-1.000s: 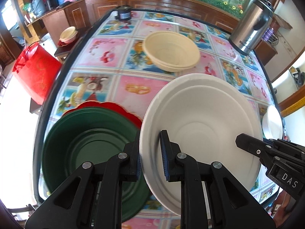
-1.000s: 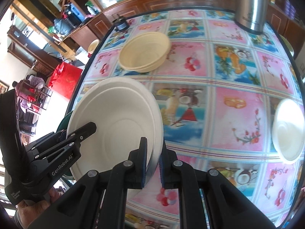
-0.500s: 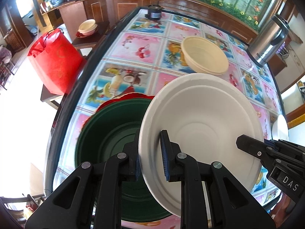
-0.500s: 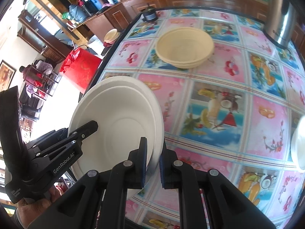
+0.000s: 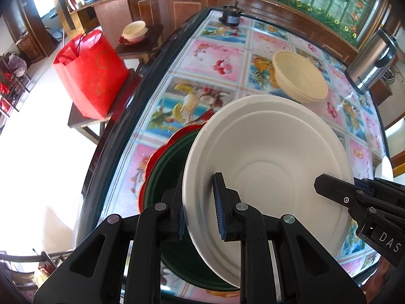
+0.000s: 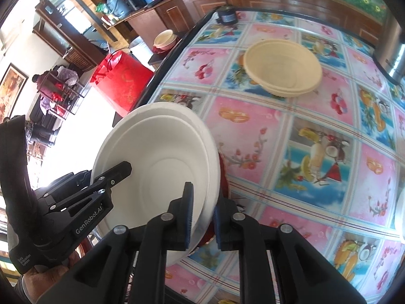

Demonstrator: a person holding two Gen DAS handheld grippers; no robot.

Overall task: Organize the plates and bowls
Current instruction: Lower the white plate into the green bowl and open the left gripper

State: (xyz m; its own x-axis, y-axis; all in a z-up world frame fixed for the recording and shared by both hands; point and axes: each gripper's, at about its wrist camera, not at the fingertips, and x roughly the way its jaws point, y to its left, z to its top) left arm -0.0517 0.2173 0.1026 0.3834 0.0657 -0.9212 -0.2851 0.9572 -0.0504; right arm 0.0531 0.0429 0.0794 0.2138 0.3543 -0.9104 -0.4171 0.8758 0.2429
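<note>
A large white plate (image 5: 268, 167) is held above the table by both grippers. My left gripper (image 5: 200, 207) is shut on its left rim. My right gripper (image 6: 202, 210) is shut on its right rim; the plate also shows in the right wrist view (image 6: 157, 167). Under the plate a dark green plate (image 5: 169, 177) lies on a red scalloped plate (image 5: 154, 162) near the table's left edge. A stack of cream bowls (image 5: 298, 78) stands farther back, also in the right wrist view (image 6: 283, 68). A small white dish (image 5: 386, 167) lies at the right.
The table (image 6: 316, 131) has a fruit-print cover and a dark rim. A steel kettle (image 5: 369, 60) stands at the back right, a small dark jar (image 5: 230, 17) at the far end. A red bag (image 5: 91, 73) sits on a stool left of the table.
Both grippers have carried the white plate leftward, so that it now hangs over the green and red plates near the table's left edge. The grips are unchanged.
</note>
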